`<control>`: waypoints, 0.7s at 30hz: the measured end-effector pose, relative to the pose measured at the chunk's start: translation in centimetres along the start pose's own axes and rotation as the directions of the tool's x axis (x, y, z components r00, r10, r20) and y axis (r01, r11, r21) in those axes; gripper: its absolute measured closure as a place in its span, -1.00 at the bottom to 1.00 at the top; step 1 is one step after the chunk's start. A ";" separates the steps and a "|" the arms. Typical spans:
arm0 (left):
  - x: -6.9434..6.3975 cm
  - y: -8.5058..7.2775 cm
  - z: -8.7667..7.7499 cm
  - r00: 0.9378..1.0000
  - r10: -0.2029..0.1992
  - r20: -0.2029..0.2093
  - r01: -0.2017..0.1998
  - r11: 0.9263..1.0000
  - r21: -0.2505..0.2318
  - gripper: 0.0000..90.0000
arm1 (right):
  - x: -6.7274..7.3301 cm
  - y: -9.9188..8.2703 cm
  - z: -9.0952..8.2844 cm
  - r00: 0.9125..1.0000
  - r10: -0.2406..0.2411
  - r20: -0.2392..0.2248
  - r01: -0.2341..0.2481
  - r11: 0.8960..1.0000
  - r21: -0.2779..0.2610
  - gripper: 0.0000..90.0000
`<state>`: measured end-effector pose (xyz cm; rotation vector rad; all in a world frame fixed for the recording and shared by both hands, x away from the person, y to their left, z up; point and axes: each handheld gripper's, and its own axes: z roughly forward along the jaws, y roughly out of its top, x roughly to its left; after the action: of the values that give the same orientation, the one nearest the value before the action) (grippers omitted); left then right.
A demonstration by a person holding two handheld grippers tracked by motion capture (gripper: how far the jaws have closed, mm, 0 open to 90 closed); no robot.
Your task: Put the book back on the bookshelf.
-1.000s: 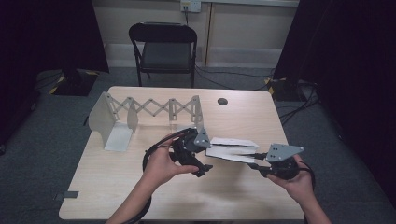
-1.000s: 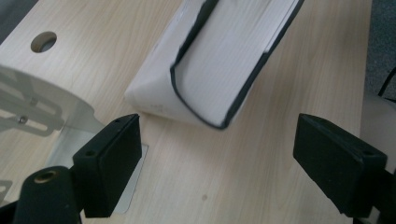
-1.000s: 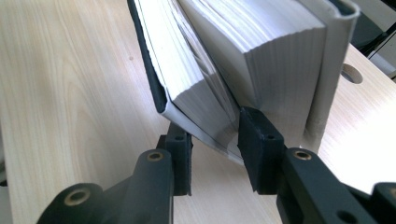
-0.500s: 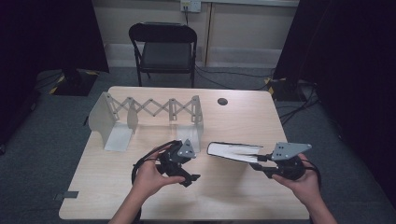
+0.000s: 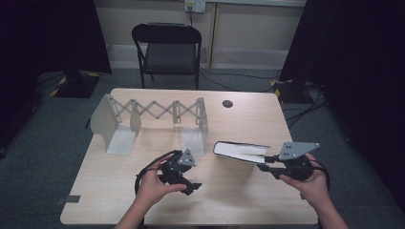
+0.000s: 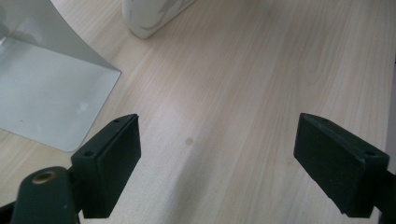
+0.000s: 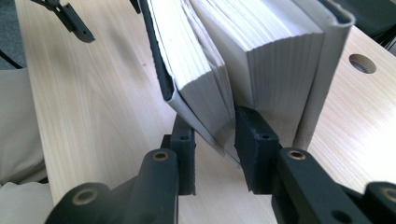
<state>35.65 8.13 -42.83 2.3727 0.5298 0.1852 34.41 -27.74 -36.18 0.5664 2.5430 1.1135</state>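
**A:** Start nearest the camera. What is each hand doing?

**B:** In the lower centre of the high view the left hand-held gripper [image 5: 191, 183] sits low over the pale wooden surface [image 5: 239, 195]. In the left gripper view its black jaws stand spread wide with only bare wood between them, so it carries nothing. At the lower right, the right hand-held gripper [image 5: 267, 164] is pinching the thick white paperback book with a dark cover [image 5: 241, 151]. Its jaws have just been closing, and the right gripper view shows them [image 7: 215, 140] pressed on one cover and a sheaf of pages at the book's near corner.

**A:** So where is the book exactly?

**B:** Right of centre in the high view, just beside the right end plate of the rack, held out flat from the right gripper. I can't tell whether its far edge rests on the surface. The pages fan apart a little in the grip.

**A:** And farther back?

**B:** The grey metal expanding book rack with scissor-lattice arms [image 5: 157, 112] stands across the upper left of the surface, and nothing is in it. Its near plate [image 6: 51, 88] shows at the upper left of the left gripper view. Beyond it are a round cable hole [image 5: 228, 103] and a black folding chair [image 5: 167, 47].

**A:** How far along, then?

**B:** Early, I'd judge. The book is picked up, which seems to be the part done. Standing it upright between the rack's plates is left, and the free left gripper could steady it there.
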 end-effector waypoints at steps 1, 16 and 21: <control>0.0 -0.2 0.2 1.000 -0.001 0.007 0.001 1.000 0.003 -0.67 | 0.0 0.0 0.0 1.000 0.001 -0.003 -0.001 1.000 0.001 0.55; 0.6 -3.0 0.0 1.000 -0.018 0.004 0.018 0.998 0.066 -0.67 | 0.2 0.2 -0.4 0.999 0.009 -0.044 -0.009 1.000 0.004 0.55; 0.6 -3.5 -0.1 0.999 -0.039 0.010 0.039 0.998 0.055 -0.67 | 0.2 -0.3 -0.9 0.998 0.021 -0.061 -0.022 1.000 -0.007 0.56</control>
<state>35.02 10.81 -45.12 2.4131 0.5826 0.1421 33.76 -28.39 -35.82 0.5677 2.5889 1.1648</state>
